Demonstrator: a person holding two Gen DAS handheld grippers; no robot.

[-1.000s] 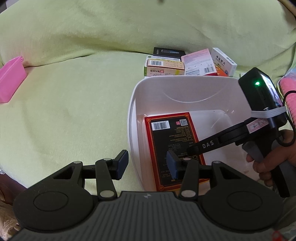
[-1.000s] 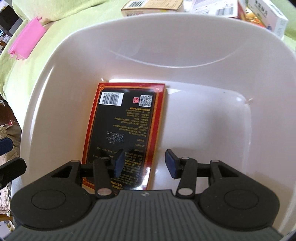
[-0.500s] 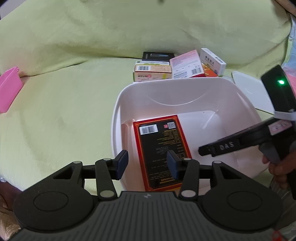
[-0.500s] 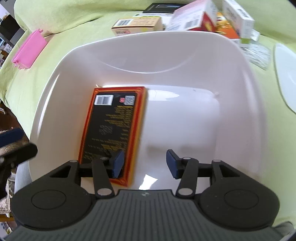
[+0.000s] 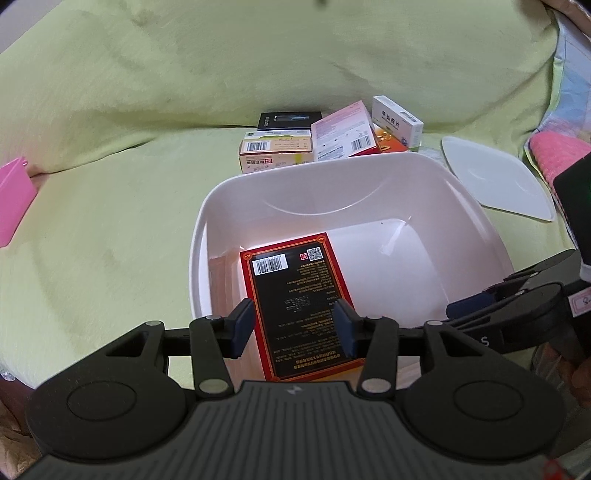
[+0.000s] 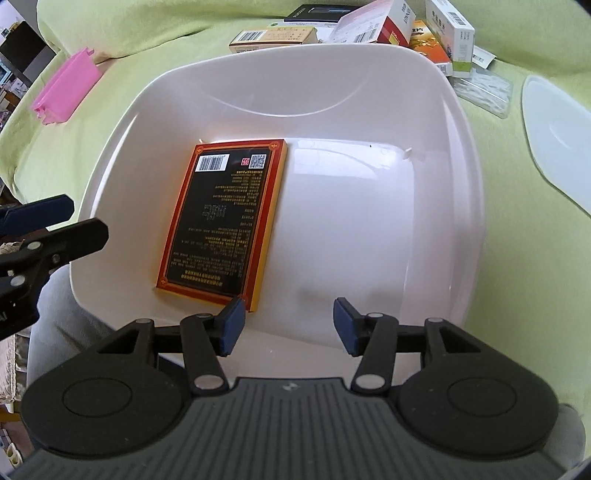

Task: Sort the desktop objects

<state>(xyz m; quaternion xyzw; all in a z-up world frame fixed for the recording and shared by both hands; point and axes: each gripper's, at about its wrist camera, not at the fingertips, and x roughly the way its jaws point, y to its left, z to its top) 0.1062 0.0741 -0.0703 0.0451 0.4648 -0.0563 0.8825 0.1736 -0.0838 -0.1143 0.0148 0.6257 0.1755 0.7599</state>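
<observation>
- White tub (image 5: 476, 221) sits on the green cloth (image 5: 110, 240); in the right wrist view its rim (image 6: 122, 110) fills most of the frame.
- Red-and-black box (image 5: 299, 299) lies flat on the tub floor, barcode face up, against the wall at 9 o'clock; the floor toward 3 o'clock is bare. Same box in the right wrist view (image 6: 225, 218).
- Left gripper (image 5: 293, 328): fingers (image 5: 242, 326) apart, nothing between them; it hangs above the tub's 6 o'clock rim with the box seen in the gap. Contact with the box: none visible.
- Right gripper (image 6: 288, 325): fingers (image 6: 345, 325) apart and empty, poised over the tub's 6 o'clock edge. One pad overlaps the near corner of the box in the picture; whether it touches, I cannot tell.
- Each gripper shows in the other's view: right one at 3 o'clock in the left wrist view (image 5: 491, 299), left one at 9 o'clock in the right wrist view (image 6: 40, 221).
- Pile of small cartons (image 5: 325, 136) lies just beyond the tub's 12 o'clock rim, cartons touching one another; also visible from the right wrist (image 6: 354, 26).
- White lid (image 5: 495, 181) rests on the cloth at 2 o'clock, just beside the tub.
- Pink container (image 5: 13, 199) at 9 o'clock, well apart from the tub.
- Clear packet (image 6: 484, 88) lies between the cartons and the lid.
</observation>
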